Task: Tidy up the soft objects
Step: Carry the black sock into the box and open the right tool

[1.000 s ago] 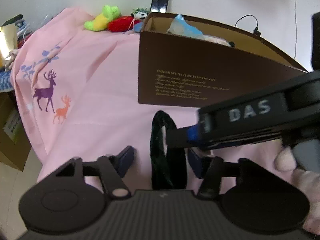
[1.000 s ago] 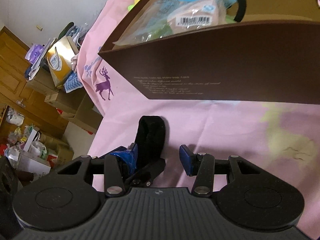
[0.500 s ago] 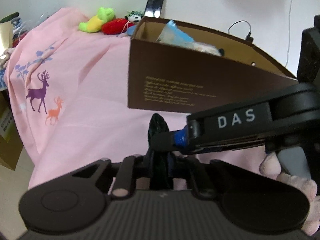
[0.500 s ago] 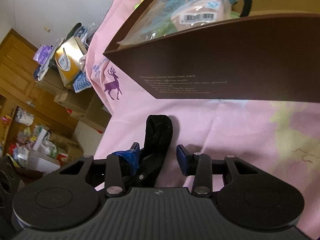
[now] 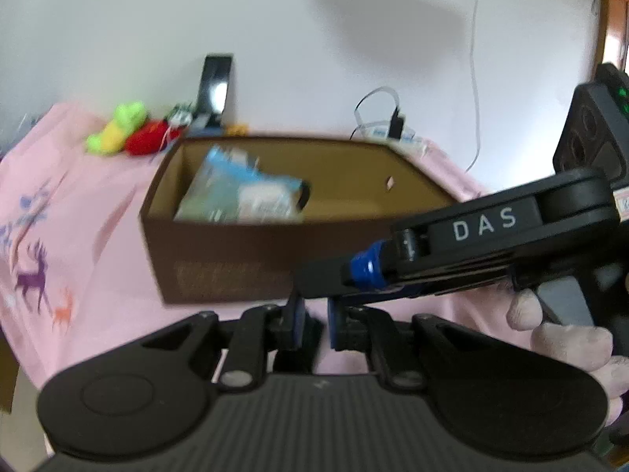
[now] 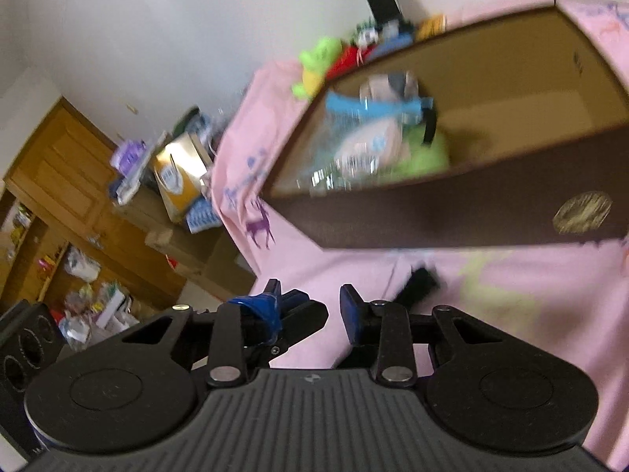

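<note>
- The left tongs (image 5: 314, 316) were seen drawn nearly together on a dark strip, taken to be the black band (image 5: 313, 332); the grip was judged a clamp, though blur left it uncertain
- The right tongs (image 6: 310, 306) were held apart with nothing between them, close beside the left ones, just short of the near wall of the brown box (image 5: 220, 275)
- The band was to be carried over that near wall and released only once inside the open box, in the bare part beside the packaged plush (image 5: 243, 196)
- A firm clamp was advised, since a limp band can be expected to sag and catch on the rim; the right tongs were best kept out of the path
- Most of the band was hidden behind the left tongs; in the right wrist view only a dark end (image 6: 418, 281) showed over the pink cloth (image 6: 491, 295), and whether it touched the cloth could not be told
- The box contents were smeared, and the toys (image 5: 125, 133) at the cloth's far edge were hard to identify
</note>
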A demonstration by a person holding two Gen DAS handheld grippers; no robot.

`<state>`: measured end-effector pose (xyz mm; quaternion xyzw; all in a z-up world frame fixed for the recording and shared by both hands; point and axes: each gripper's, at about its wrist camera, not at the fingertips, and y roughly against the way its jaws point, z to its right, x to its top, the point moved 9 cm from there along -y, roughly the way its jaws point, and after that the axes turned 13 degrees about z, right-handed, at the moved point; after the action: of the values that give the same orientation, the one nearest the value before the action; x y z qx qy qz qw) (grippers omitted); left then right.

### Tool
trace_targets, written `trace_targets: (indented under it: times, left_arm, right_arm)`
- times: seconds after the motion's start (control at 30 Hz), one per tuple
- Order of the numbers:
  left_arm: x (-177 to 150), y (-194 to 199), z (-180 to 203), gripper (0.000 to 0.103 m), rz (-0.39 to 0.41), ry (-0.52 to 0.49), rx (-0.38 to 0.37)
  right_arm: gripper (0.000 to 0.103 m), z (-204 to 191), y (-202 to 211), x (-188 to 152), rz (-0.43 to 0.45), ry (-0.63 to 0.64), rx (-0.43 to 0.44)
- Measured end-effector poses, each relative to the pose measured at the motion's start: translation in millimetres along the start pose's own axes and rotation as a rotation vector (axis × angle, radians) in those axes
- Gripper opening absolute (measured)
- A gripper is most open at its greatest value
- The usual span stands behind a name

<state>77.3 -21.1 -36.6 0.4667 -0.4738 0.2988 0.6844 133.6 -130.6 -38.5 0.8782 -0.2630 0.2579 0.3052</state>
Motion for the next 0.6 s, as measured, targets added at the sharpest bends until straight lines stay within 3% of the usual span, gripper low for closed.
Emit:
trace_targets:
  times: [0.17,0.27,0.47,0.53,0.57,0.6]
  left_arm:
    - [27,-9,2,0.006,0.051,0.004,-0.023]
    - [28,-14,3,0.006,0.052,0.004,-0.030]
    - [-9,-24,-13,0.009,-0.040,-0.060,0.015]
    - [-27,-26,-20,0.026,-0.086,-0.060,0.028]
    - [-35,-28,-24,0.054,-0.105,-0.053,0.041]
    - [-42,-30,-26,0.059,-0.115,-0.052,0.048]
  right_arm:
    - [0.014,-4,1,24,0.071,0.016,0.019]
    - [0.014,2,-3,25,0.068,-0.022,0.023]
    - [0.017,32,-17,3,0.017,0.031,-0.088]
    - [0.019,45,-24,-14,-0.027,0.018,-0.112]
    - [0.019,49,-27,-20,-0.041,0.014,-0.124]
    - [0.020,52,-30,-25,-0.052,0.015,-0.142]
